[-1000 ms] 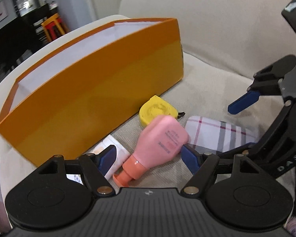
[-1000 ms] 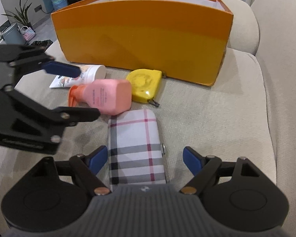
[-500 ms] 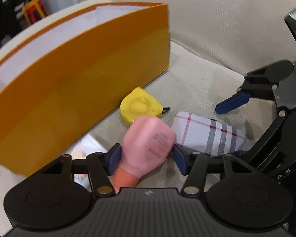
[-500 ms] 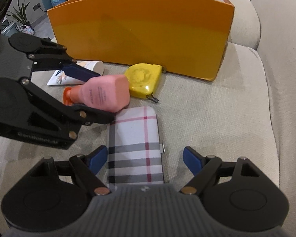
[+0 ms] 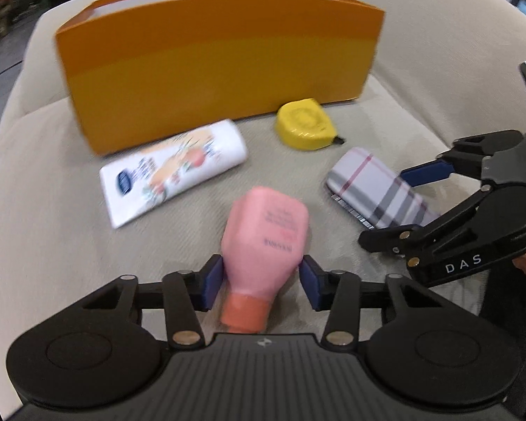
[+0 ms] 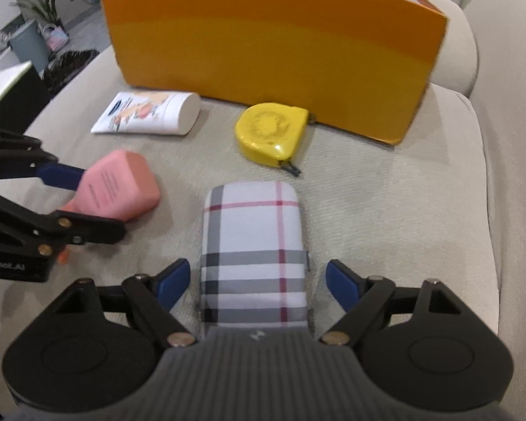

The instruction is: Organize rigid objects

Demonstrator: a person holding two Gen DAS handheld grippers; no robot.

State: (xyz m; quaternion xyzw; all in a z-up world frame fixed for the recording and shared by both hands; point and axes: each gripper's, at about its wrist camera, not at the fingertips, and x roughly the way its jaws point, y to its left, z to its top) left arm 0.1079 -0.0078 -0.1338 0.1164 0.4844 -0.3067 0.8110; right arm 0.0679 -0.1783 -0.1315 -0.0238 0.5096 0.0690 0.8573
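Sofa cushion (image 6: 385, 189) carries everything — orange box (image 6: 273, 49) at the back, white tube (image 6: 147, 114) and yellow tape measure (image 6: 270, 129) before it. The right tool (image 6: 256, 280) stands open astride the plaid case (image 6: 252, 245). The left tool (image 5: 261, 280) grips the pink bottle (image 5: 266, 231) near its neck — the taper could let it slip out.

My left tool (image 5: 261, 282), lower centre of its frame, has both pads pressed on the pink bottle (image 5: 266, 231). My right tool (image 6: 254, 284), lower centre, stands spread, pads clear of the plaid case (image 6: 252, 245).
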